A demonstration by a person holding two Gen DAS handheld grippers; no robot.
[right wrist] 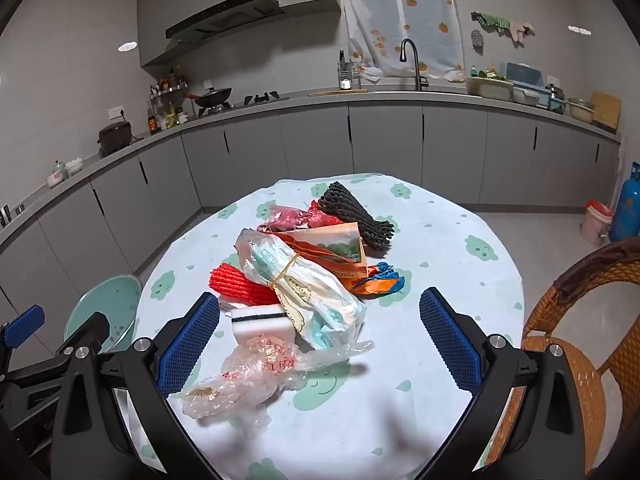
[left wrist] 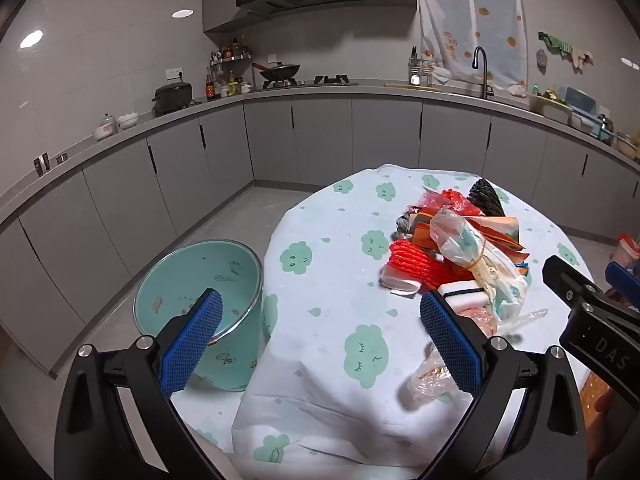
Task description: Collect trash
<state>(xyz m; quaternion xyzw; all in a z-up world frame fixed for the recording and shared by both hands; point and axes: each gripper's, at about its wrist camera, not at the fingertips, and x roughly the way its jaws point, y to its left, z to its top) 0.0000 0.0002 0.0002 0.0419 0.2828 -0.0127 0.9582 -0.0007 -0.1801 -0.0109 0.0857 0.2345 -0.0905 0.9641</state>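
A pile of trash lies on the round table (right wrist: 460,216): a black foam net (right wrist: 356,216), a red foam net (right wrist: 240,286), a long clear plastic bag (right wrist: 304,288) bound with a rubber band, an orange wrapper (right wrist: 332,248), a white sponge (right wrist: 260,318) and a crumpled clear bag (right wrist: 248,376). My right gripper (right wrist: 320,336) hovers open above the near side of the pile, holding nothing. My left gripper (left wrist: 320,336) is open and empty over the table's left edge, with the pile (left wrist: 452,248) to its right. A teal bin (left wrist: 200,304) stands on the floor left of the table.
A wicker chair (right wrist: 580,340) stands right of the table. Grey kitchen cabinets (right wrist: 320,148) run along the back with a stove, a wok and a sink. A blue gas cylinder (right wrist: 628,212) and a small lined bin (right wrist: 596,220) sit at far right.
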